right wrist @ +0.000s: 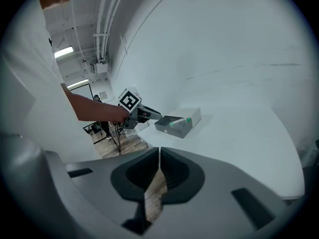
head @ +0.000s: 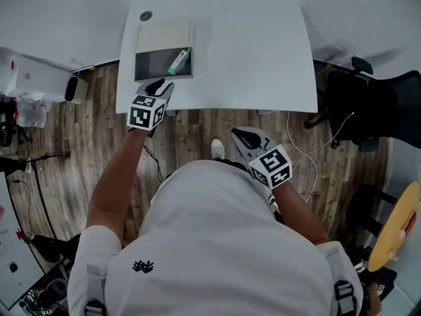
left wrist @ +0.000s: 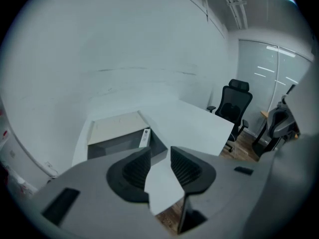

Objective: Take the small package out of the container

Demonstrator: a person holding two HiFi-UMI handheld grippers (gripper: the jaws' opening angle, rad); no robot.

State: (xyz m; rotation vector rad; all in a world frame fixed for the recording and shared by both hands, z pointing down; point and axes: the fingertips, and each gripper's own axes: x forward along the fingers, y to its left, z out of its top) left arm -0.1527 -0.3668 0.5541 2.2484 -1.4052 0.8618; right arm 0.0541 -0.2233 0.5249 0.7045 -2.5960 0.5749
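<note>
Overhead and claw-mounted views of a smooth, matte white counter (head: 263, 58) with a slightly curved near edge, standing on a wood-plank floor (head: 197, 130). At its left end lies the container (head: 148, 64), a shallow rectangular box with grey walls and a dark, shadowed interior; a flat beige panel (head: 162, 35) covers its far half. The small package (head: 178, 62), a slim oblong in white with a green end, sits inside the container, tilted against the right wall. Its print is too small to read. The left claw (head: 161, 84) is at the counter's near edge, just short of the container's near wall; whether it touches that wall cannot be told. Its ribbed black pads stand apart with nothing between them. The right claw (head: 240, 135) hangs over the floor, well apart from the container, its pads closed together and empty. A small dark round disc (head: 146, 16) lies beyond the container; its nature cannot be made out. A black office chair (head: 381, 110) is partly cut off at the right margin, and the person's torso hides the floor below.
</note>
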